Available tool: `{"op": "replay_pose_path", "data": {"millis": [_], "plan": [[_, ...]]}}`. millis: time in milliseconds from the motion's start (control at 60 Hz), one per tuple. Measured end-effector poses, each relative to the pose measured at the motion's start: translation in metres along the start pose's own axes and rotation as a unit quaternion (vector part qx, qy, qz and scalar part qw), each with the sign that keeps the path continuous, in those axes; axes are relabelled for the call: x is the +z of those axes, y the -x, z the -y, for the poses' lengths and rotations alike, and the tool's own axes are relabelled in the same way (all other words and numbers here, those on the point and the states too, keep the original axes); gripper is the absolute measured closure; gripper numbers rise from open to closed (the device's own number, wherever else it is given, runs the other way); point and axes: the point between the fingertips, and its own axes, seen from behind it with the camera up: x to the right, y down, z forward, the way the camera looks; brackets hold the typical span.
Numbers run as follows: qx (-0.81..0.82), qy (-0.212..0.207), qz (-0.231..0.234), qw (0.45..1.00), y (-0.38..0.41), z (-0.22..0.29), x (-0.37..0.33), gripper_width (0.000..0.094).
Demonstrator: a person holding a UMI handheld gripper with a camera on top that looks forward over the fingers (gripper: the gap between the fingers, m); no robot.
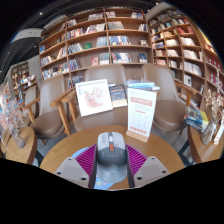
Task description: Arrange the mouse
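Fingers of the gripper (111,160) stand spread, their magenta pads (87,157) facing each other across a gap. In that gap sits a pale grey object that I take to be the mouse (111,143), low between the fingertips and resting on the round wooden tabletop (60,150). Whether the pads touch its sides is not clear; it seems to sit on its own support with the fingers about it.

Just ahead of the gripper and slightly to the right stands an upright leaflet sign (141,111). Ahead and to the left, a framed picture card (94,97) leans back. Beyond both are padded chairs (50,112), and farther off, tall bookshelves (100,40) fill the room.

To do this step well, my judgement is that the fingers should close evenly on the mouse's flanks, centred so it does not twist. Any shift should stay low over the wood and keep away from the sign, which looks light enough to topple at a nudge.
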Motion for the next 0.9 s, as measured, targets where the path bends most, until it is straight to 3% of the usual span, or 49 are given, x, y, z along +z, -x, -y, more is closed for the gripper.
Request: {"op": "replay_pose_path", "data": {"millis": [200,467,583,617,650,667,700,783,900], "plan": [[-0.017,0.034,0.013,0.999,0.082,-0.040,0.032,0.0496],[-0.025,0.079,-0.031,0.996,0.077,-0.104,0.075,0.0471],[-0.034,0.073,-0.034,0.996,0.075,-0.108,0.076,0.0394],[-0.036,0.071,-0.030,0.996,0.077,-0.107,0.075,0.0284],[-0.039,0.071,-0.024,0.996,0.079,-0.107,0.072,0.0103],[-0.040,0.070,-0.024,0.996,0.080,-0.105,0.069,0.0073],[-0.044,0.064,-0.024,0.997,0.080,-0.102,0.063,0.0124],[-0.047,0.050,-0.036,0.997,0.076,-0.091,0.036,0.0077],[-0.054,0.029,-0.032,0.998,0.082,-0.081,-0.032,0.0090]]}}
